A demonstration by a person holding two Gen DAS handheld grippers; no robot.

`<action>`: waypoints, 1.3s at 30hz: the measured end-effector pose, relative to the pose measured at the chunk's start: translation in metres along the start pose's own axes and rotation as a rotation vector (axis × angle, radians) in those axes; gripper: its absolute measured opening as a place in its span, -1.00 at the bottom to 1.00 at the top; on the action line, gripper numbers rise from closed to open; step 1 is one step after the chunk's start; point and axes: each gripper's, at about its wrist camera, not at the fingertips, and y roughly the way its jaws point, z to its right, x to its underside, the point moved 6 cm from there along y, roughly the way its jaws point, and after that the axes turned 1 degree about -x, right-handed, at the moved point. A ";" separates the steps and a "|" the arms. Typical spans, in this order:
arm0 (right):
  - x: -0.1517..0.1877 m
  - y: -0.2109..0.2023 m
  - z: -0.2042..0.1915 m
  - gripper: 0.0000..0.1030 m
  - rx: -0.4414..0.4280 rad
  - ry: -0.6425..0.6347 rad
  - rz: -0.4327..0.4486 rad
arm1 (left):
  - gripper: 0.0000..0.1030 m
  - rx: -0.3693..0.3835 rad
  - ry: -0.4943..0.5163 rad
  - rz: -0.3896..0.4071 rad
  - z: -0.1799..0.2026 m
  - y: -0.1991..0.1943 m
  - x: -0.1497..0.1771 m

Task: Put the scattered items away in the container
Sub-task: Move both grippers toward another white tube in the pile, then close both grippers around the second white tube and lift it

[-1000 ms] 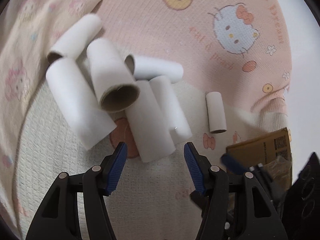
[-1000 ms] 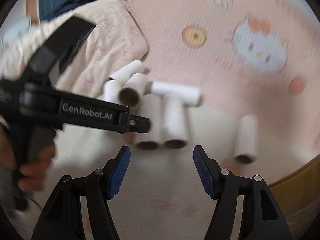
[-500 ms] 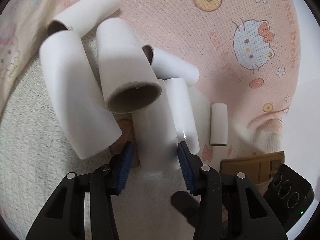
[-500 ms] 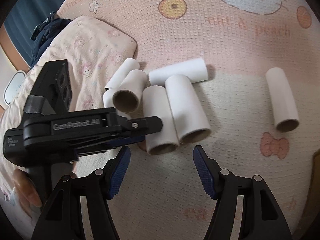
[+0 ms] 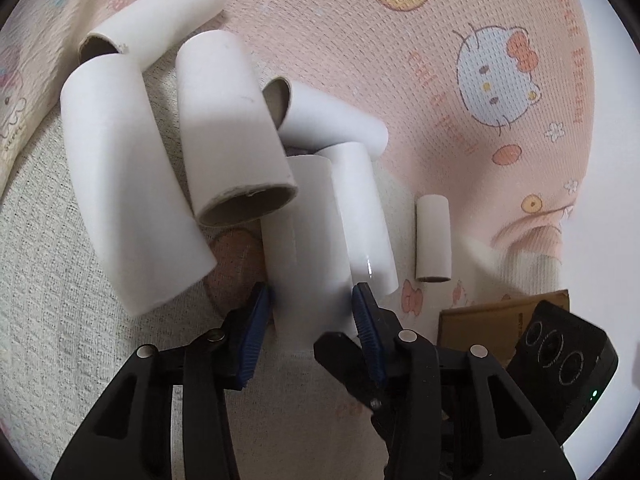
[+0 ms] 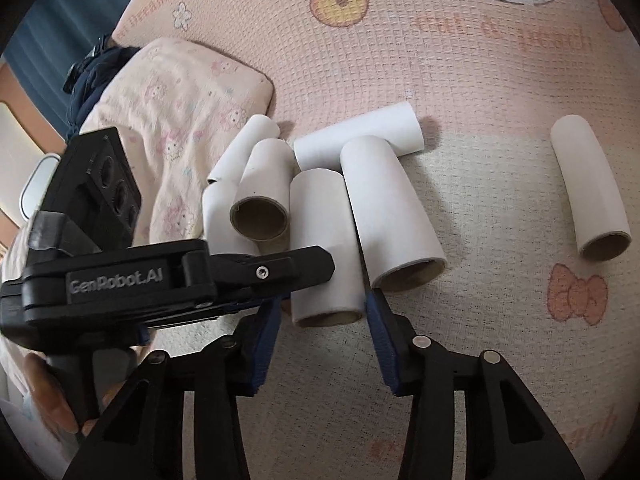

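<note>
Several white cardboard tubes lie in a heap on a pink Hello Kitty blanket. My left gripper is shut on the near end of one white tube; the same tube shows in the right wrist view. My right gripper is half closed around that tube's open end, jaws beside it, not clearly touching. The left gripper's body crosses the right view. A single tube lies apart at the right, also in the left view. A cardboard box corner shows at the lower right.
A pale patterned pillow lies left of the heap. A tube with its open end up leans on the heap above the held one. The right gripper's black camera block sits by the box.
My left gripper moved forward and closed on the tube. My right gripper moved in toward the same tube's end and narrowed its jaws.
</note>
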 end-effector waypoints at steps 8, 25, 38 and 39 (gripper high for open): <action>0.022 -0.019 -0.001 -0.37 0.049 -0.010 -0.065 | -0.10 0.014 0.029 -0.057 0.009 0.000 0.032; 0.079 -0.077 0.018 -0.39 0.186 -0.014 -0.128 | -0.10 0.096 0.243 -0.180 0.063 0.017 0.091; 0.055 -0.056 0.033 -0.37 0.144 0.066 -0.153 | -0.09 0.123 0.132 -0.150 0.054 0.030 0.052; 0.053 -0.053 0.034 -0.35 0.138 0.071 -0.162 | -0.09 0.113 0.139 -0.151 0.054 0.031 0.051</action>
